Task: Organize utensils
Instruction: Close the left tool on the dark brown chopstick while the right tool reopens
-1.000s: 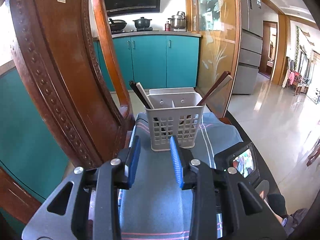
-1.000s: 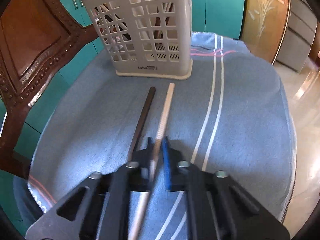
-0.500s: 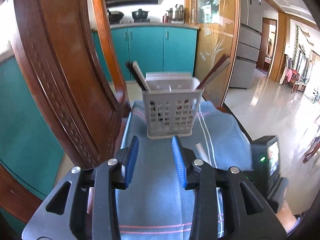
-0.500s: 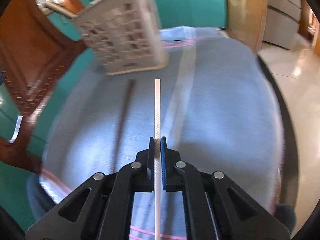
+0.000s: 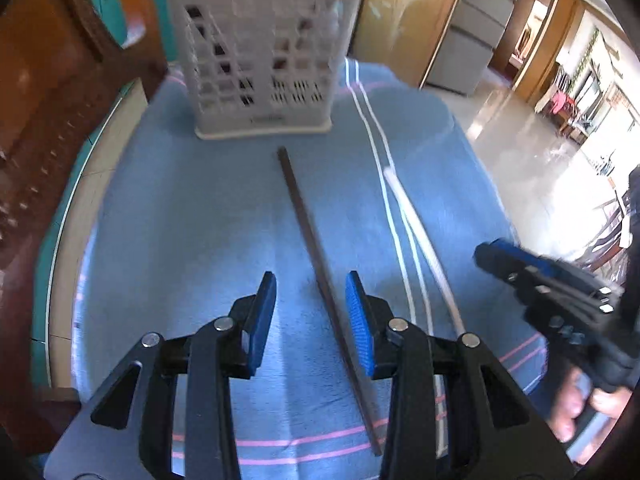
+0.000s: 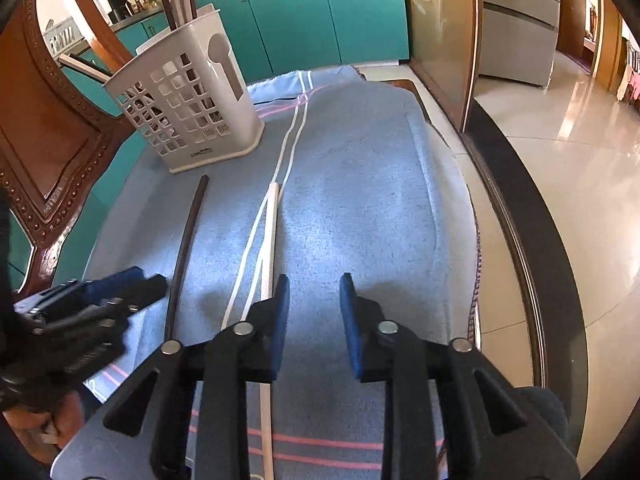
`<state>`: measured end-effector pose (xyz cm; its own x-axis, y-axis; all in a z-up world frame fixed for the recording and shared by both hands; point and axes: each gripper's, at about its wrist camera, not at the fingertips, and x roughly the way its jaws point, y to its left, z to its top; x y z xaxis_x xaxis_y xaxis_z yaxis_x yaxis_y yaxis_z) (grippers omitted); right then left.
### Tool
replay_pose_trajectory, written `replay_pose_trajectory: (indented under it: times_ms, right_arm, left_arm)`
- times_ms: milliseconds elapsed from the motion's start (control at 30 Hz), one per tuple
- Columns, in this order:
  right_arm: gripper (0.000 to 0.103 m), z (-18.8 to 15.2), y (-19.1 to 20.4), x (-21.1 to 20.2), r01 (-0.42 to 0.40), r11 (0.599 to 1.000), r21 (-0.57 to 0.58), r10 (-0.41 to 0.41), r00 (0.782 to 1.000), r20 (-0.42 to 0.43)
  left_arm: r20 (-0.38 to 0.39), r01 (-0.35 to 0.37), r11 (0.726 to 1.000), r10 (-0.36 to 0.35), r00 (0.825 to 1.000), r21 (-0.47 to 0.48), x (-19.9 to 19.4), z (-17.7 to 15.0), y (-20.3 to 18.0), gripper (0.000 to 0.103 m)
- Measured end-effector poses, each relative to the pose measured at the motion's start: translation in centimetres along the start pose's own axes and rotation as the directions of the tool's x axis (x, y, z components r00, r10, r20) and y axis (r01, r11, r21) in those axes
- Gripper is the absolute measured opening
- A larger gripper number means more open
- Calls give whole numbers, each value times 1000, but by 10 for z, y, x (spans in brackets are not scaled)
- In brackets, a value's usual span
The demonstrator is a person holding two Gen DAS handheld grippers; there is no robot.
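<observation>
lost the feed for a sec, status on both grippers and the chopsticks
Left gripper open over dark chopstick. Right gripper open, empty; white chopstick on towel. Basket path unobstructed.

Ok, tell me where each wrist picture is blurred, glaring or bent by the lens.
Left wrist view: the white slotted plastic utensil basket and the right gripper are smeared by motion, the shiny tiled floor glares white. Right wrist view: mostly sharp, only the left gripper is blurred; fisheye bends the dark brown chopstick and the blue striped cloth edges.
</observation>
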<state>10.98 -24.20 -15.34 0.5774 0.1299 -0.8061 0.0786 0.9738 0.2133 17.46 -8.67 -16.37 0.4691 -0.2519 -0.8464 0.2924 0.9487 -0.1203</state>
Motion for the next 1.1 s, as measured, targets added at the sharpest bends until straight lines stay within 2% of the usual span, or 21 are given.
replay_pose_trajectory:
  times_ms: [100, 233, 267, 367, 400, 533, 833, 900, 967, 1100]
  right_arm:
    - [27, -3, 1, 1, -11, 1000, -10, 10, 1000, -5]
    - [33, -4, 8, 5, -16, 1000, -25, 15, 1000, -13]
    - [34, -4, 9, 6, -16, 999, -29, 16, 1000, -14]
    - [35, -6, 15, 8, -25, 998, -52, 24, 1000, -19]
    - [35, -7, 16, 9, -29, 998, -54, 28, 999, -21]
    - [36, -7, 23, 10, -53, 996, -70, 51, 998, -27]
    - [37, -15, 40, 21, -12, 987, -160, 4, 999, -53]
    - [31, -17, 44, 25, -4, 983, -186, -7, 998, -59]
    - [8, -19, 50, 27, 3, 976, -216, -15, 998, -54]
    - [6, -20, 58, 29, -58, 972, -227, 40, 996, -81]
  left_arm:
    - [-11, -46, 998, 46, 999, 31, 9, -6, -5, 37]
    - [-13, -54, 998, 54, 998, 39, 12, -9, -4, 39]
    - [-13, -57, 997, 58, 998, 44, 13, -10, -4, 36]
    - [-17, -50, 998, 51, 999, 39, 11, -10, -2, 13]
    - [-24, -52, 998, 53, 998, 33, 10, -13, 0, 9]
    - [-24, -51, 998, 51, 998, 24, 9, -17, 8, 7]
    - [-15, -46, 999, 46, 999, -16, -8, -47, 29, 6]
    - [-18, -47, 998, 47, 999, -30, -16, -56, 33, 6]
    - [-20, -60, 997, 60, 998, -39, -22, -66, 38, 6]
    - [-15, -83, 995, 83, 996, -56, -28, -75, 45, 6]
